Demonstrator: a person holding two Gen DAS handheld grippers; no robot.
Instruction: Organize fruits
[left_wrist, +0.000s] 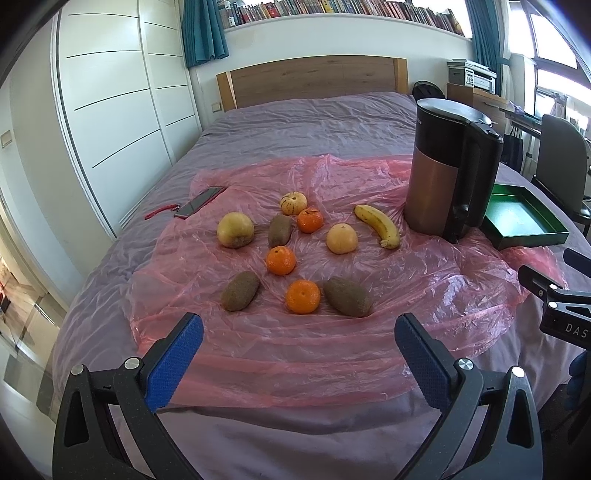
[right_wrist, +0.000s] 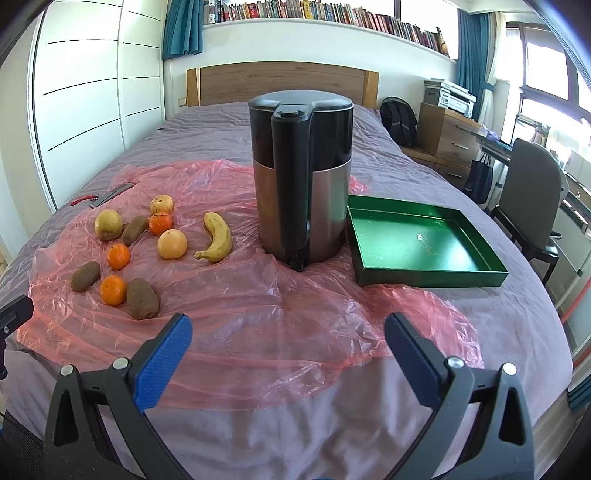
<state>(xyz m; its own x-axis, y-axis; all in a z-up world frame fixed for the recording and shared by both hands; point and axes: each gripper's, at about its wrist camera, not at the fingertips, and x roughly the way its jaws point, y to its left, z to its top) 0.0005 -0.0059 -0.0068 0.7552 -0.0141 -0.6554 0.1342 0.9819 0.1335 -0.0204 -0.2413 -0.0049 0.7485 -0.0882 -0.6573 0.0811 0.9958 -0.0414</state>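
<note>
Left tongs (left_wrist: 299, 334): released, blue pads spread wide, nothing between them, low over the near edge of the bed (left_wrist: 314, 122).
Right tongs (right_wrist: 288, 334): released too, empty; letters "DAS" show on their body in the left view.
Surface: purple bedspread under a crinkled pink plastic sheet (right_wrist: 258, 314).
Fruits: on the sheet's left part lie three oranges (left_wrist: 303, 296), three kiwis (left_wrist: 348, 297), two apples, one small striped fruit and a banana (left_wrist: 378, 225), mostly apart.
Kettle (right_wrist: 301, 177): upright just right of the banana.
Tray (right_wrist: 424, 243): green, empty, beside the kettle.
Room: wooden headboard, white wardrobe, row of books; titles unreadable.
</note>
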